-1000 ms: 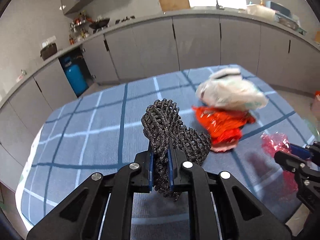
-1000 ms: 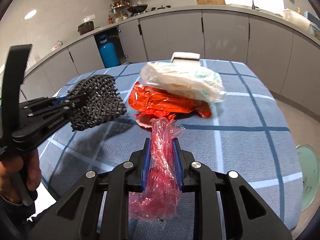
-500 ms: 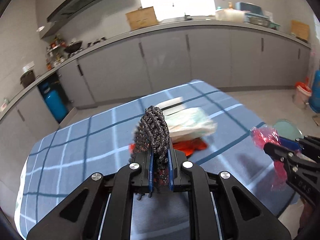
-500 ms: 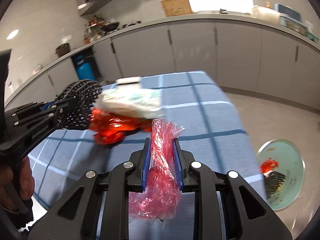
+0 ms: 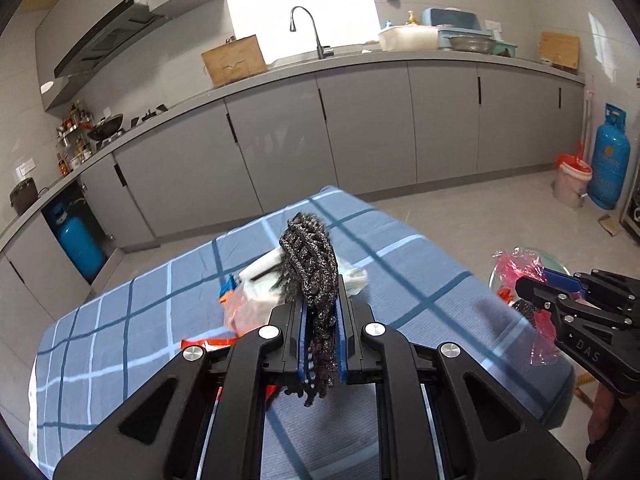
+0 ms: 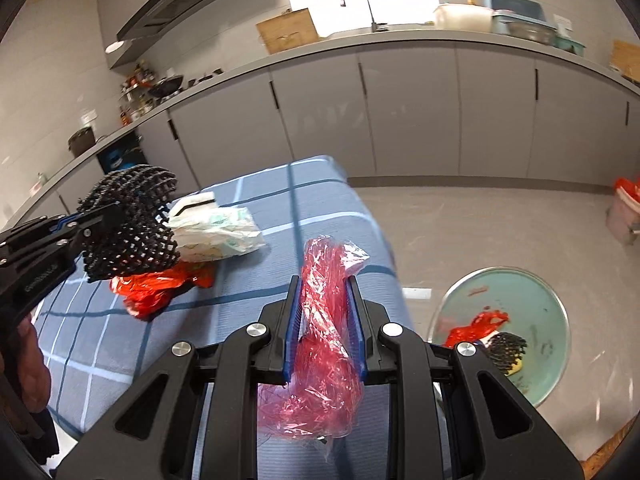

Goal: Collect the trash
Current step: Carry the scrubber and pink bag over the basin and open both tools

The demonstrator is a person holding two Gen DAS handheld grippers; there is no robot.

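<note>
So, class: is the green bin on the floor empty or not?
Not empty. The green bin already holds red plastic and a black mesh piece.

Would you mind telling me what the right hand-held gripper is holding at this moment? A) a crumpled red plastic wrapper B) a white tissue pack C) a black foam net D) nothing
A: the right hand-held gripper is shut on the red wrapper, which sticks out above and below its blue pads, while the black net sits in the left hand-held gripper.
</note>
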